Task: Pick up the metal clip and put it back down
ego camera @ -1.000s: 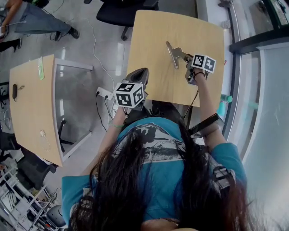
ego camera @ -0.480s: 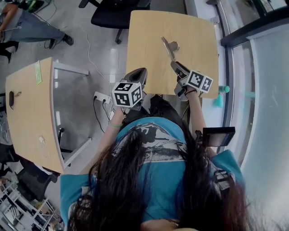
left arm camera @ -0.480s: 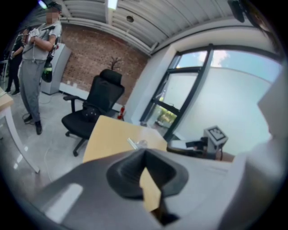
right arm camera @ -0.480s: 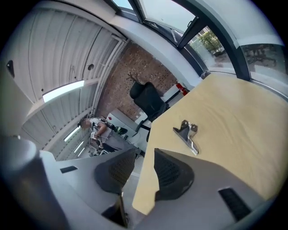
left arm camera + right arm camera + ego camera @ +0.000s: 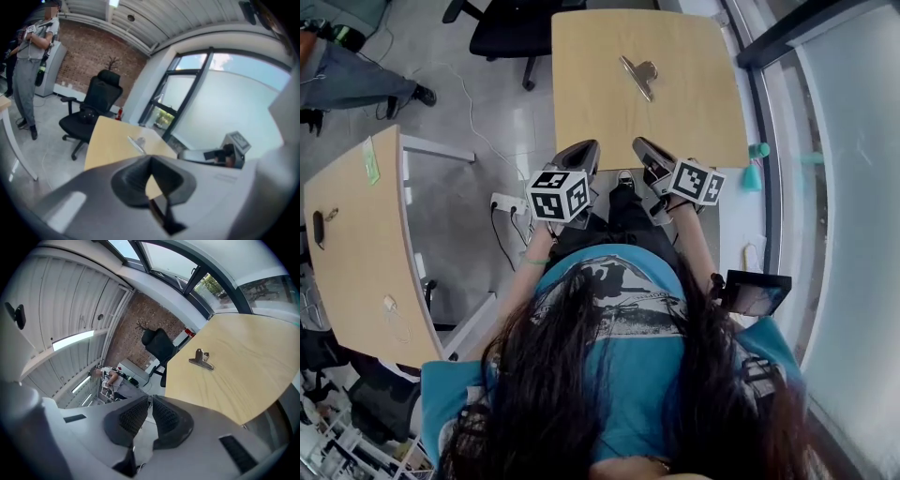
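"Are either gripper's fingers holding anything?"

"No. The left gripper [image 5: 150,163] is clenched on nothing. The right gripper [image 5: 151,402] has just been closing, and it's empty too. The metal clip [image 5: 637,73] lies well beyond both fingertips, alone on the desk [image 5: 698,117]. It looks light, stiff and slick, so I'd pinch the raised handles. No containers in sight."

No legible text, labels, brands or numbers in view.

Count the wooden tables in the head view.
2. The front table lies straight ahead, bearing the metal clip; the left table stands beside the person. Others may be out of frame.
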The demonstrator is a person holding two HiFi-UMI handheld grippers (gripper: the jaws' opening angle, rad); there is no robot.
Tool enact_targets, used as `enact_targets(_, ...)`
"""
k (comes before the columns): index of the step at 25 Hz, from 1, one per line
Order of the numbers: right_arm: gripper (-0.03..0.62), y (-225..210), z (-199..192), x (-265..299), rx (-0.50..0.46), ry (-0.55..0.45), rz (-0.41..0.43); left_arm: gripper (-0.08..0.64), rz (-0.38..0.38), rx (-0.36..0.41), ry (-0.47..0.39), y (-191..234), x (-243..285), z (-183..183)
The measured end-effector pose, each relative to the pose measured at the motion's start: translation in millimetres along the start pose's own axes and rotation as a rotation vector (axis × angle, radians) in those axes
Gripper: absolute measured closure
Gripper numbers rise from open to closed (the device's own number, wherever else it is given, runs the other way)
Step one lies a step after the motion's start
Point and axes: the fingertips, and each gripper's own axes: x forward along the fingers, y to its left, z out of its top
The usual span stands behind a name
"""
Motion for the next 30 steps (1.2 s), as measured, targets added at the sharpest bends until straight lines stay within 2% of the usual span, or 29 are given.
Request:
enact_targets(8, 0.558, 16.2, -53.7, -41.4, 0.030, -0.018, -0.042, 0.558, -0.065, -0.024, 0.042, -23.7, -22.2, -40.7)
enact_targets(15, 0.563, 21.5, -73.8, -74.3, 0.020, -0.023, -0.059, 0.558, -0.094, -0.027, 0.037, -51.4, -32.8, -55.8)
enact_targets(25, 0.563, 23.9, -113.2, -124.2, 0.011, 0.010, -0.032, 0.558, -0.054, -0.041, 0.024, -89.0, -64.5, -90.3)
enact_targets(30, 0.563, 18.5, -143.5, -178.6, 0.003, 0.031, -0.019, 0.558, -0.029, -0.044, 0.007, -135.4, -86.9, -121.2)
